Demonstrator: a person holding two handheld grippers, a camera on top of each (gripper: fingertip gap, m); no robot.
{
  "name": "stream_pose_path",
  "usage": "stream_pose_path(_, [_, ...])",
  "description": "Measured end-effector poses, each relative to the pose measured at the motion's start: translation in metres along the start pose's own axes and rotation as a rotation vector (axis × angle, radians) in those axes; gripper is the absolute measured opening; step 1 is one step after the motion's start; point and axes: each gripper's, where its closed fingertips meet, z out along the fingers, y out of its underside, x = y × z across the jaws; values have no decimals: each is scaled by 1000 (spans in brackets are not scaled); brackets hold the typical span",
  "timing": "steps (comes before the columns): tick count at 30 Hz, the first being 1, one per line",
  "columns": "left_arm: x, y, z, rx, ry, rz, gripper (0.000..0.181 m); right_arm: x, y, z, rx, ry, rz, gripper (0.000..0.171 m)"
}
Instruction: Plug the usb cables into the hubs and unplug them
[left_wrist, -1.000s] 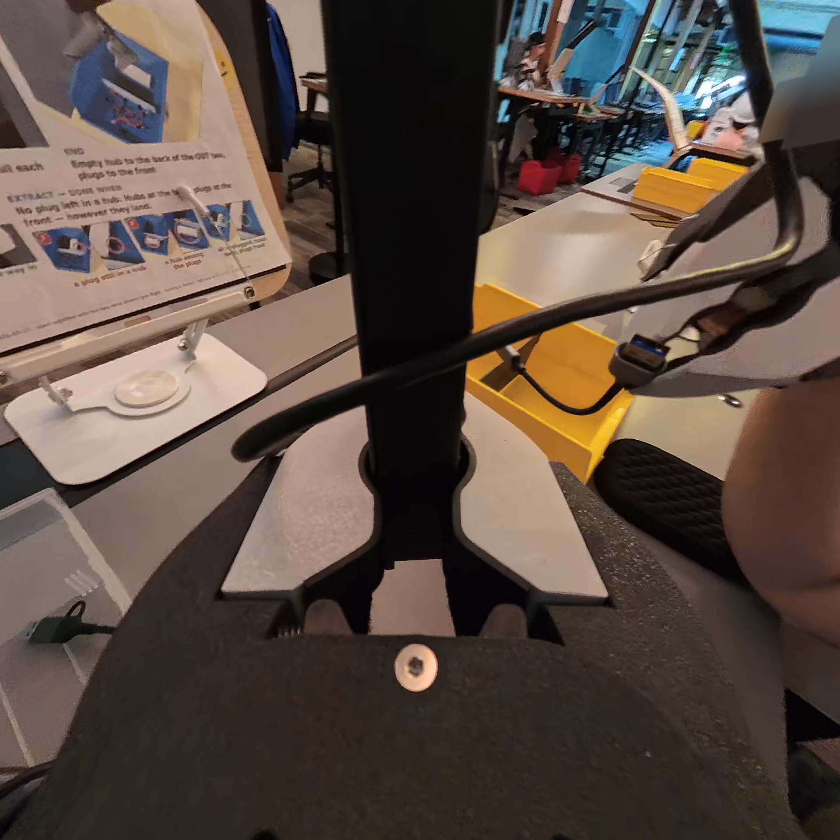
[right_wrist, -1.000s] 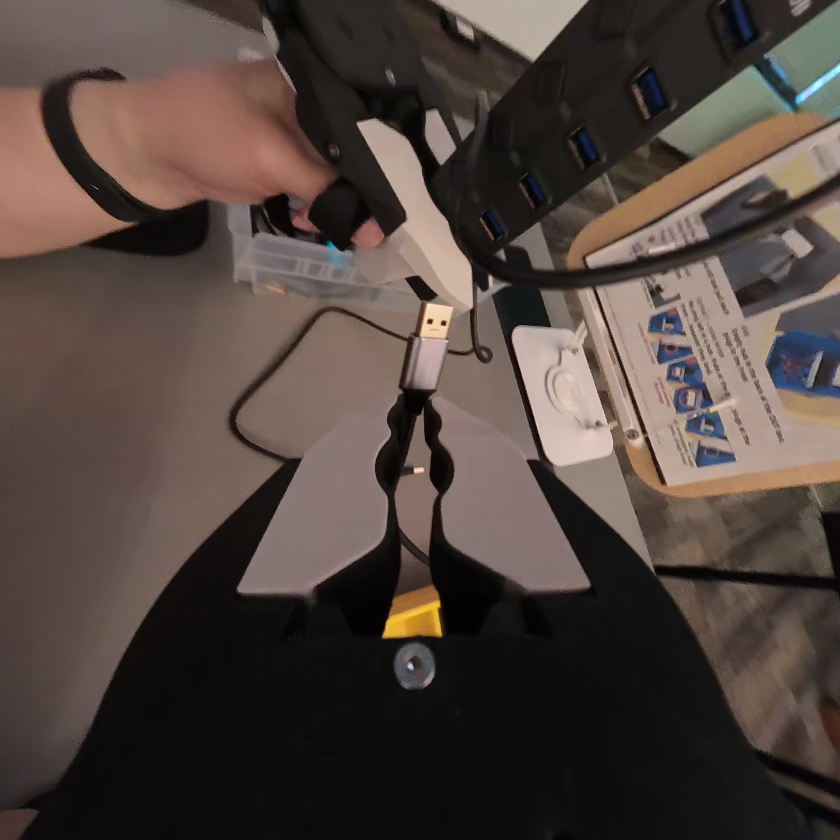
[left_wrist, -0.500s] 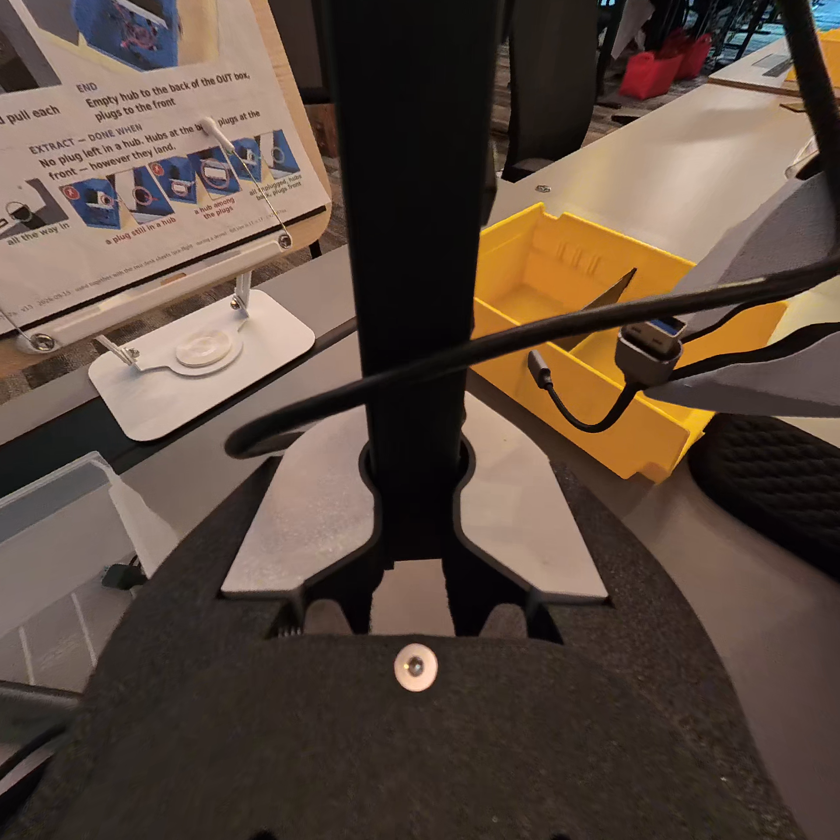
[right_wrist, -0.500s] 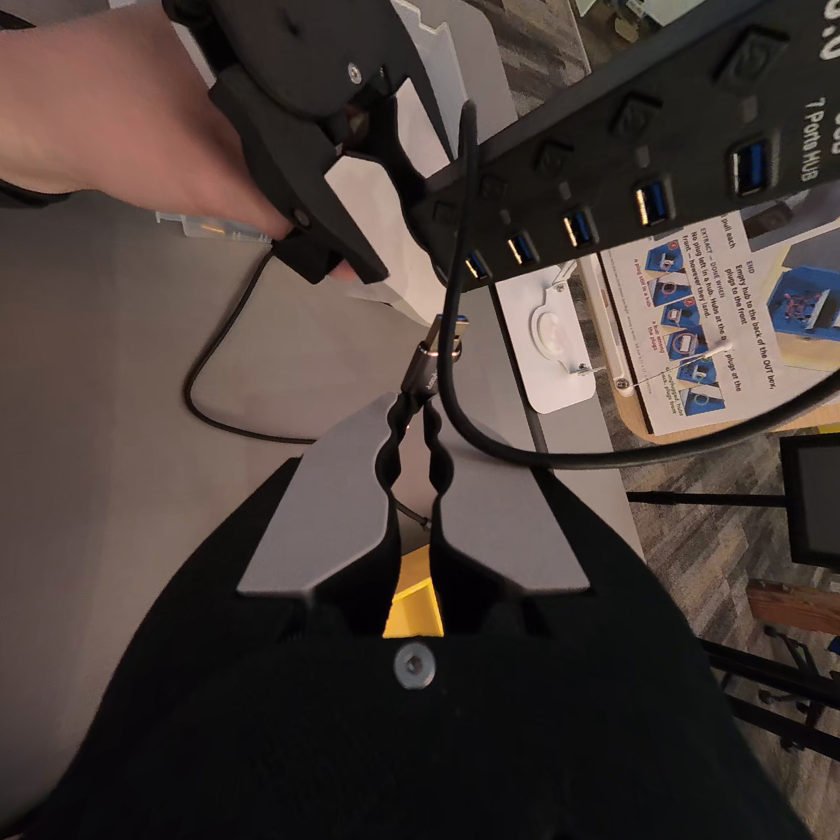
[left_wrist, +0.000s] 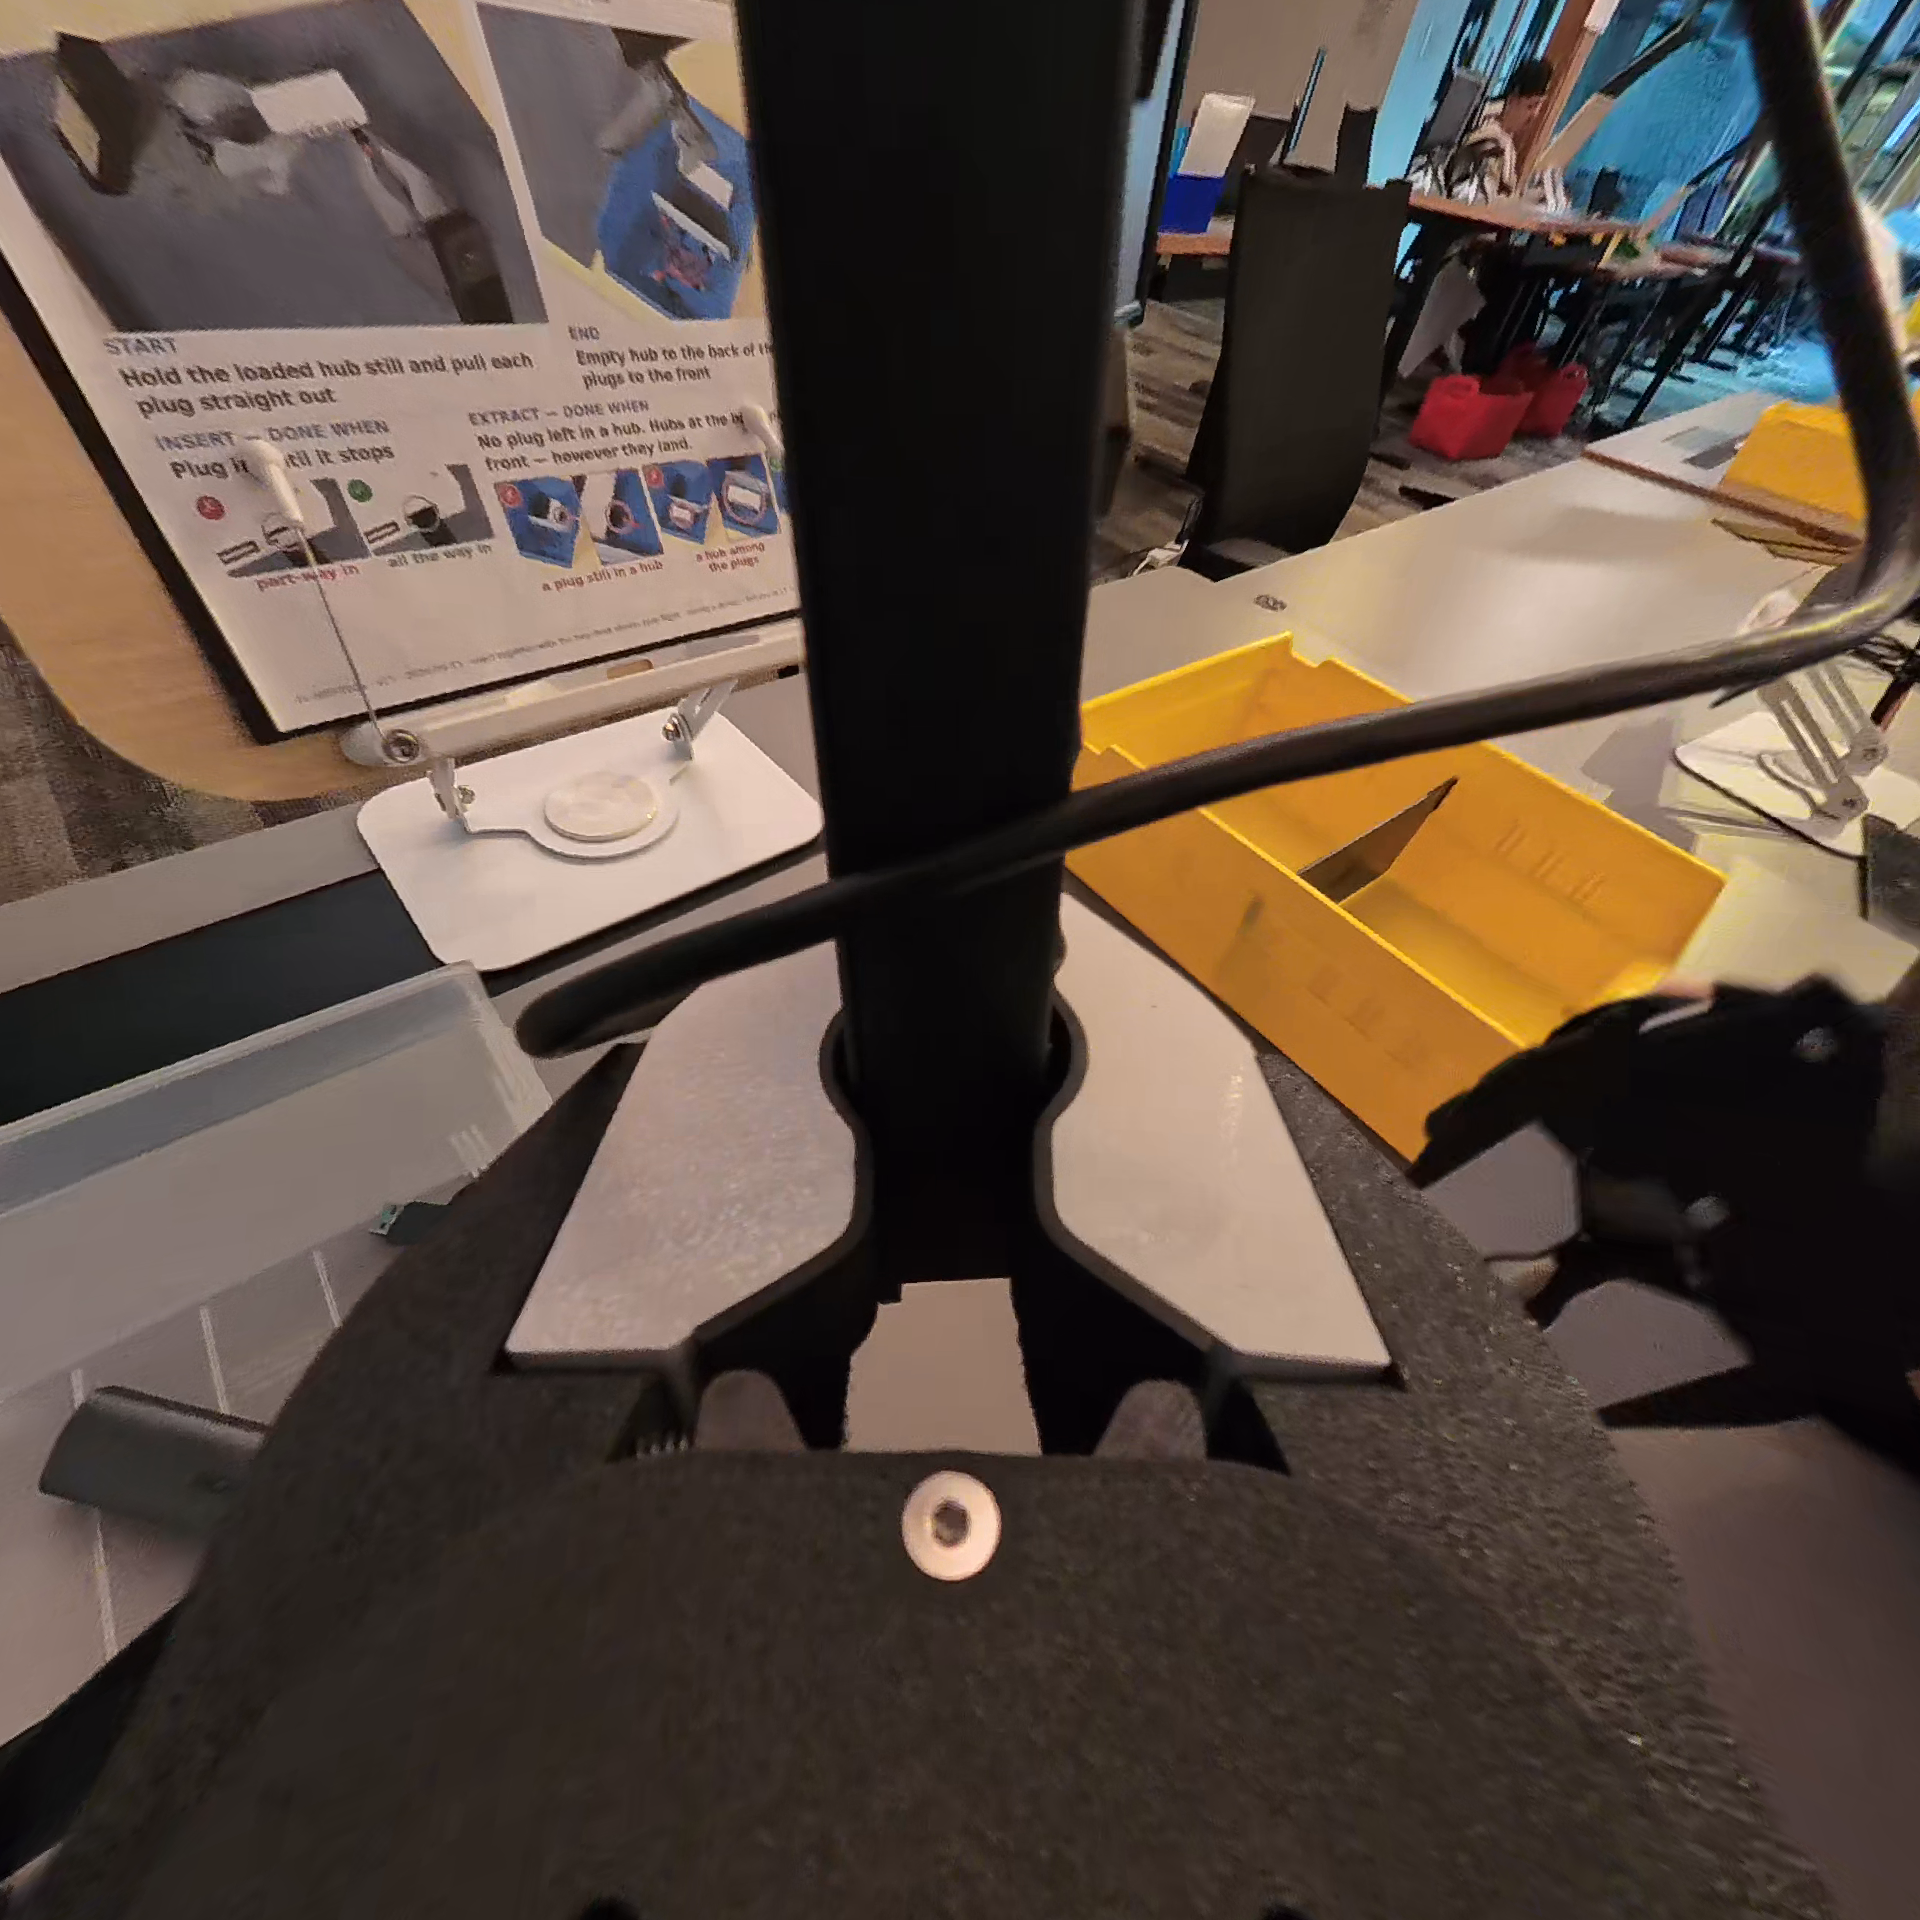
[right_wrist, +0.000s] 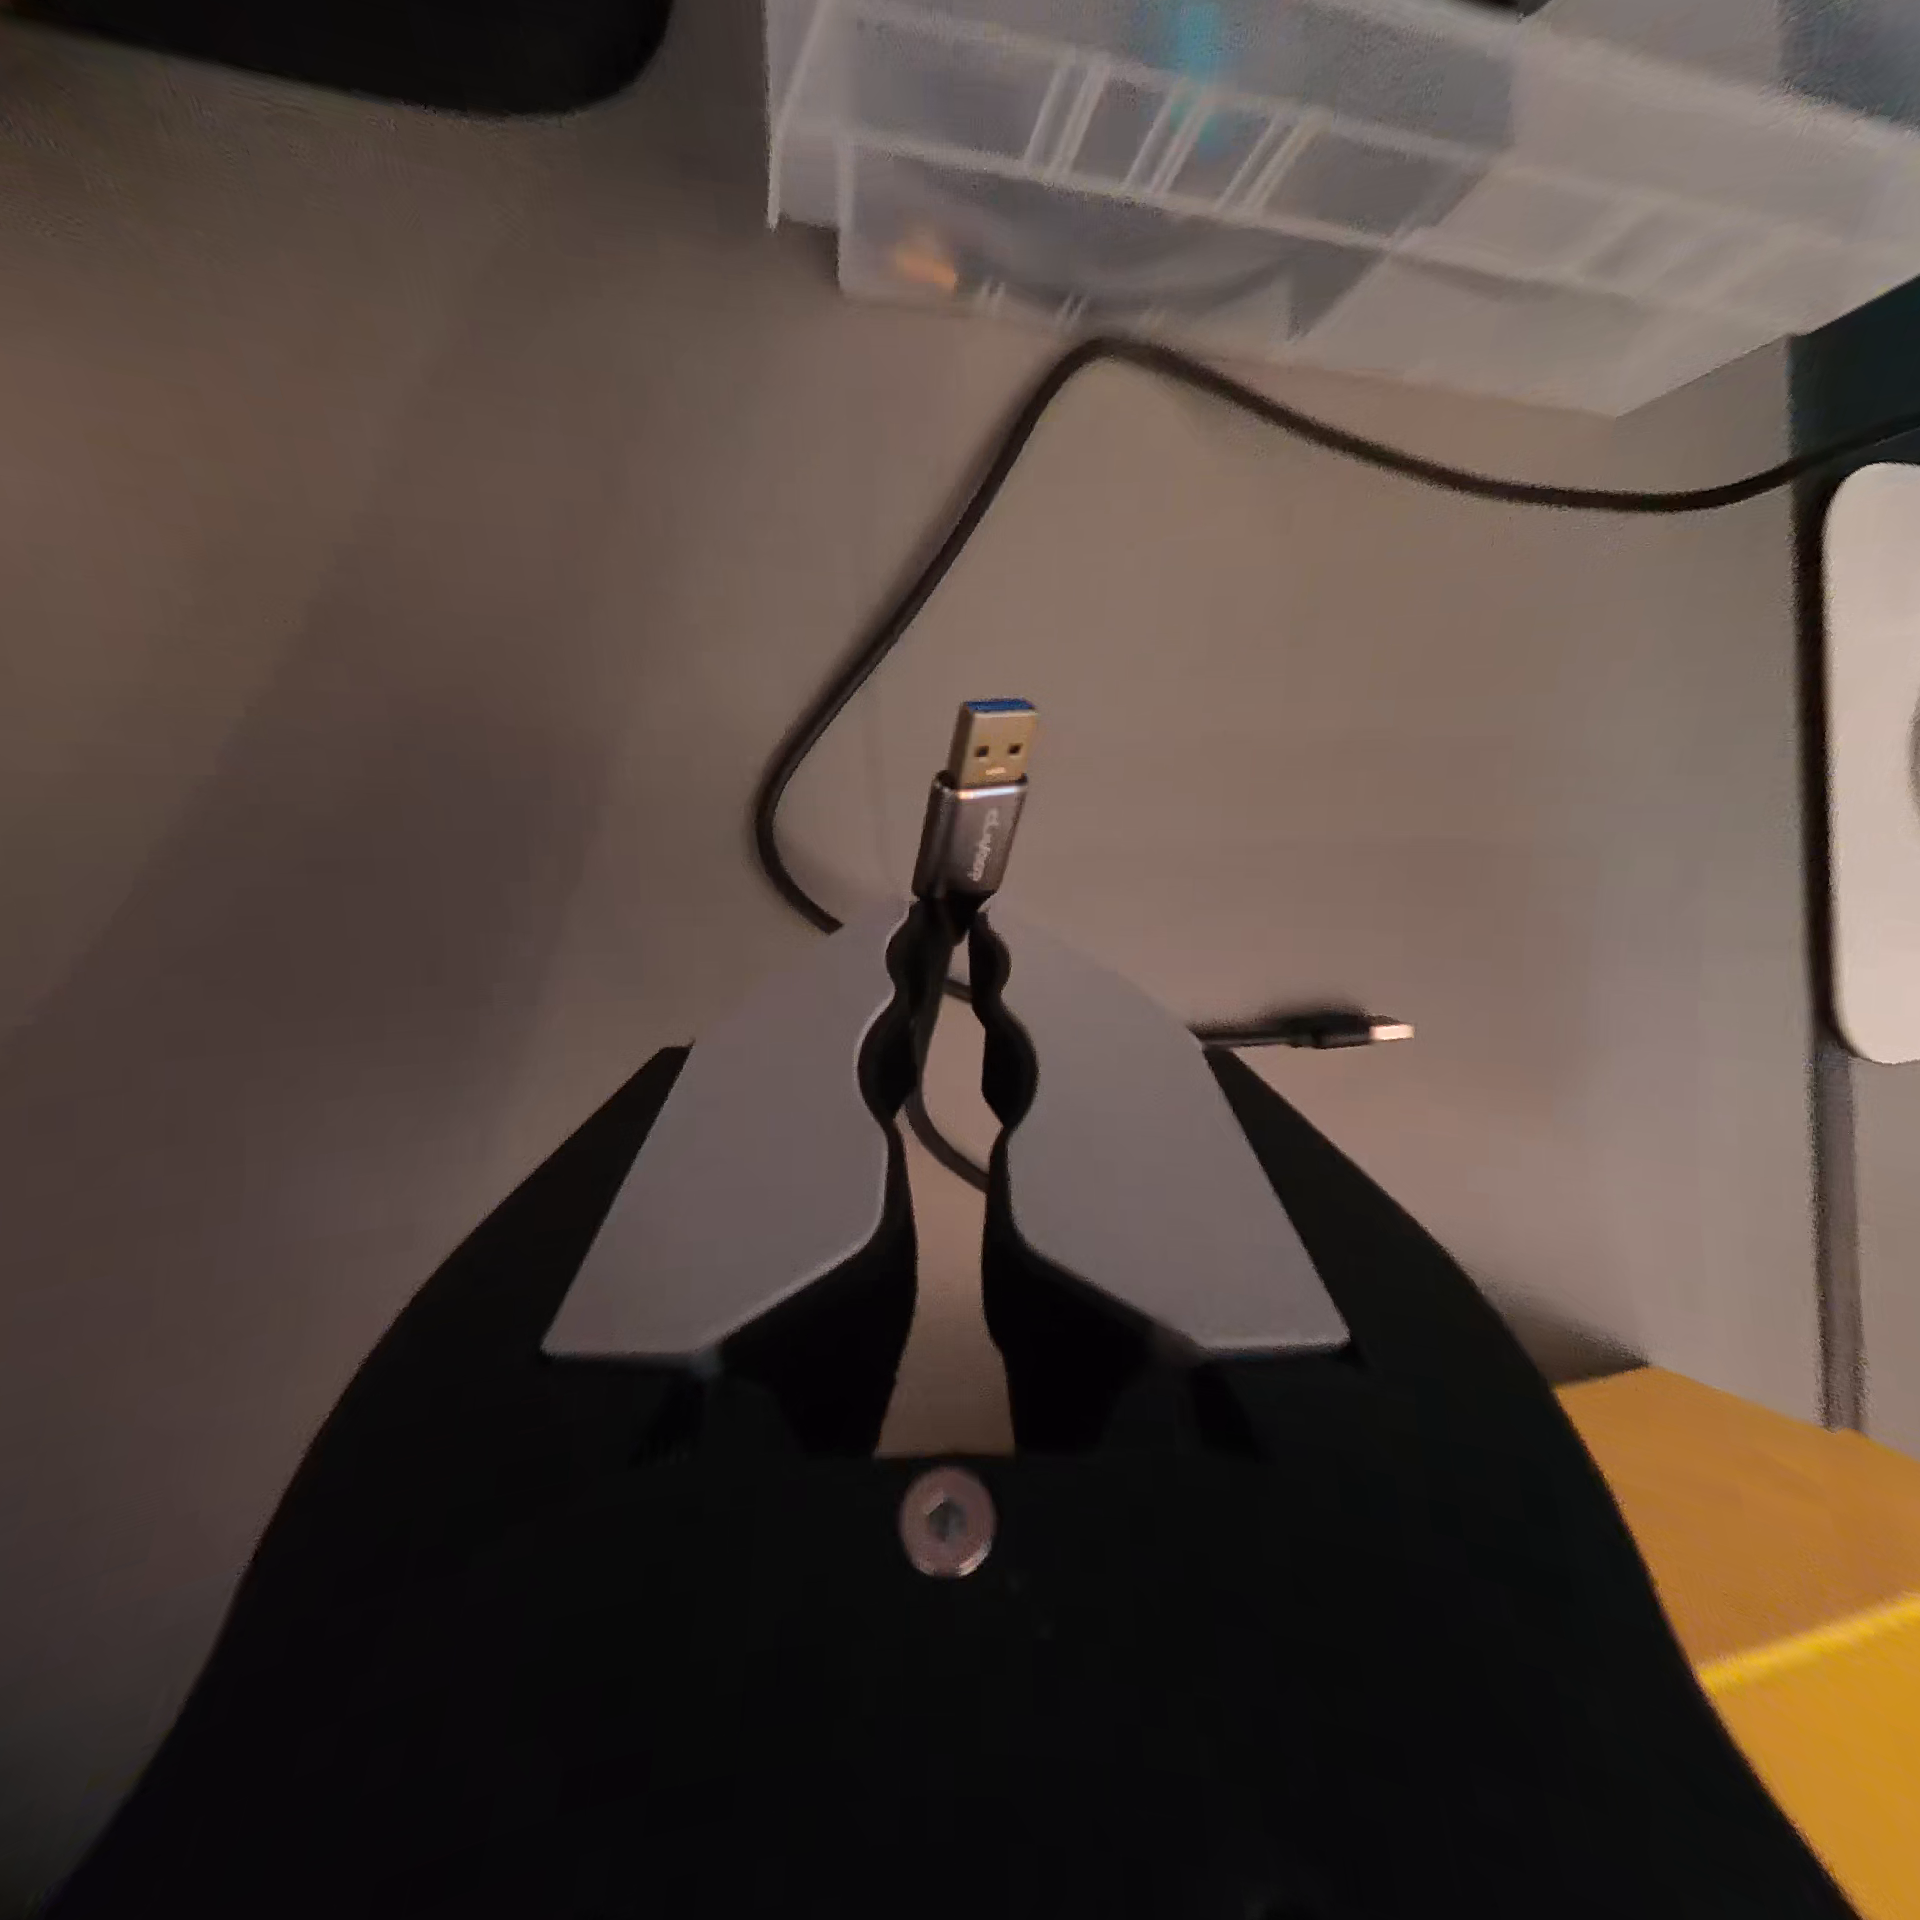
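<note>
My left gripper is shut on a long black USB hub that stands upright between its fingers. The hub's thick black cable loops across the view and up to the right. My right gripper is shut on a short USB cable just behind its grey plug, which points forward above the grey table. The cable's small far-end plug lies on the table to the right. The right gripper's black body shows at the right edge of the left wrist view, low over the table.
A yellow divided bin sits on the table right of the hub. A clear plastic box is at left; it also shows in the right wrist view. A white stand holds an instruction sheet. A thin black cable curves over the table. About 20 cm separates my left fingertips from my right.
The right gripper has pulled away from the hub and dropped low with its plug; the hub's ports are gone from its view. The left gripper has swung its view to the right, hub still held.
</note>
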Motion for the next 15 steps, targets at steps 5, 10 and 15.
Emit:
stream_pose_path(5, [2, -3, -3, 8, 11, 8, 27, -29, 15, 37, -11, -65, 48, 8])
stream_pose_path(10, [6, -4, -4, 10, 30, 14, 27, -31, 16, 54, 63, -46, 94, 8])
stream_pose_path(15, [5, -6, -8, 21, 44, 0, 27, -38, 13, 57, 166, 5, 83, 19])
